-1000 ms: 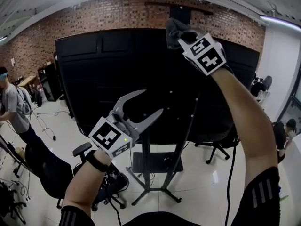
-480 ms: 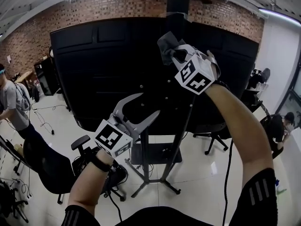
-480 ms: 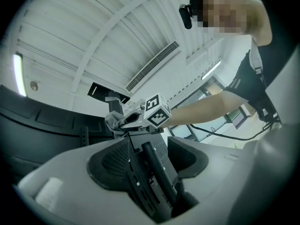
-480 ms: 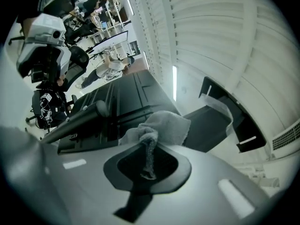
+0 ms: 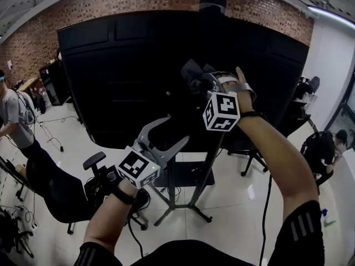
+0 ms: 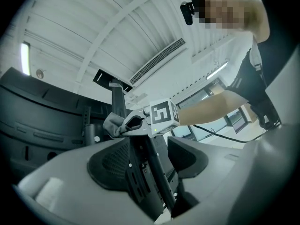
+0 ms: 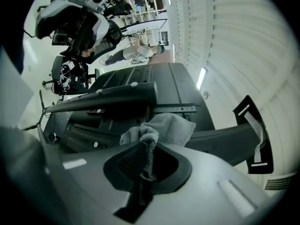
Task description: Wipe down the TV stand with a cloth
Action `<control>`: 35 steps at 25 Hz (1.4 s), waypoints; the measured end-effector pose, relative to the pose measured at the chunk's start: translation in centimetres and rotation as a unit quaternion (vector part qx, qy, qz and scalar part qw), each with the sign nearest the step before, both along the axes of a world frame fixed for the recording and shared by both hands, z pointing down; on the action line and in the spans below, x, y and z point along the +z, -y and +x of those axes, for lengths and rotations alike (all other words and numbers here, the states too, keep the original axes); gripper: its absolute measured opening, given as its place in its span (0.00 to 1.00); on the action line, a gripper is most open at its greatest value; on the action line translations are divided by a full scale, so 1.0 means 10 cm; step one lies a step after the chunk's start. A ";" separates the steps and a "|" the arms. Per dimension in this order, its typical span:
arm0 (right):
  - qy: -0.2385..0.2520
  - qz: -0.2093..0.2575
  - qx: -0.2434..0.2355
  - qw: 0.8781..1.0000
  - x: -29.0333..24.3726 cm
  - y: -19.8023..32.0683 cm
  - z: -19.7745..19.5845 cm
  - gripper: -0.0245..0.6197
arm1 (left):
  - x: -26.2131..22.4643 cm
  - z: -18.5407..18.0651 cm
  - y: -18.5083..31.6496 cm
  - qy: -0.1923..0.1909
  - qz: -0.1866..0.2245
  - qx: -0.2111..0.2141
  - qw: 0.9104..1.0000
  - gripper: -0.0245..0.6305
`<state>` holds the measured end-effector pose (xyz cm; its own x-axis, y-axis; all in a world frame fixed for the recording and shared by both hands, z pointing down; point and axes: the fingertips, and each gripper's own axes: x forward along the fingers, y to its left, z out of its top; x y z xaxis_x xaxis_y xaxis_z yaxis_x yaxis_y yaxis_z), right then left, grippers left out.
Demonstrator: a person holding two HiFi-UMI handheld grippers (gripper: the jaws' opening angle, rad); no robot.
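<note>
R gripper (image 5: 198, 83), jaws clenched on a grey cloth (image 5: 191, 71), hangs above the TV stand post (image 5: 172, 190); L gripper (image 5: 176, 128), jaws spread & empty, just left of post.

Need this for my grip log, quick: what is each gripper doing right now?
Left gripper: open, empty.
Right gripper: shut on the cloth.

no readable text, labels, brands or numbers, anywhere in view
</note>
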<state>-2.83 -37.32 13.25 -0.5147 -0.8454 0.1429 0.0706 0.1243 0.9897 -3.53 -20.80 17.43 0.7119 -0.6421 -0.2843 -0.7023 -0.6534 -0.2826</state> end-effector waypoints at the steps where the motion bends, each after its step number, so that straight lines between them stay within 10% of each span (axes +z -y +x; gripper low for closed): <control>1: -0.009 0.001 0.000 1.000 0.09 -0.01 0.00 0.07 | 0.05 0.00 0.01 -0.001 -0.004 0.002 1.000 0.44; 16: -0.191 0.035 0.010 0.981 1.58 0.01 0.00 0.07 | 0.66 0.00 0.06 -0.010 -0.054 -0.001 0.998 0.44; 35: -0.140 -0.054 0.024 0.988 2.53 0.03 0.00 0.07 | 1.33 -0.01 0.07 -0.030 -0.122 -0.016 0.992 0.44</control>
